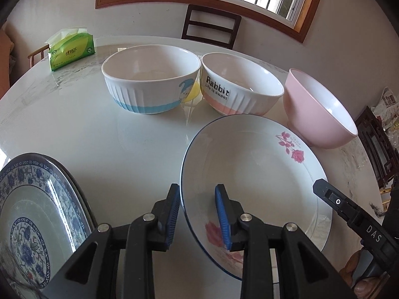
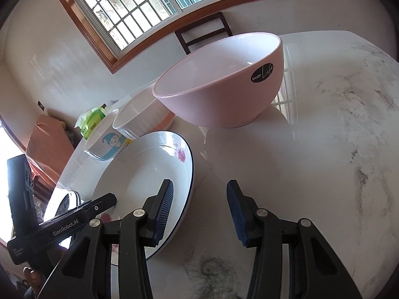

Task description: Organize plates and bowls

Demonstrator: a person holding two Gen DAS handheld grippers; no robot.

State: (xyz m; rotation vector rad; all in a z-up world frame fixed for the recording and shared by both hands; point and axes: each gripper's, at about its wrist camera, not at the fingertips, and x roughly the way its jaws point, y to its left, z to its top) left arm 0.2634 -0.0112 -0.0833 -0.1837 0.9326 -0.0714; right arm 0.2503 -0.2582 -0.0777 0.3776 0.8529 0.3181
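Note:
A white rose-print plate [image 1: 251,174] lies on the marble table [image 1: 99,129]; it also shows in the right wrist view [image 2: 144,172]. My left gripper [image 1: 198,213] is open, its jaws astride the plate's near-left rim. My right gripper [image 2: 199,211] is open, its jaws astride the plate's right rim. Behind stand a white bowl with a blue base [image 1: 149,84], a "Rabbit" bowl with a pink base [image 1: 239,87] and a pink bowl [image 1: 321,114], which also shows in the right wrist view [image 2: 224,87]. A blue-and-white patterned plate [image 1: 32,219] lies at the left.
A green tissue pack [image 1: 71,51] sits at the table's far left. A dark wooden chair [image 1: 210,26] stands behind the table under the window. Bare marble tabletop [image 2: 324,162] extends to the right of the plate.

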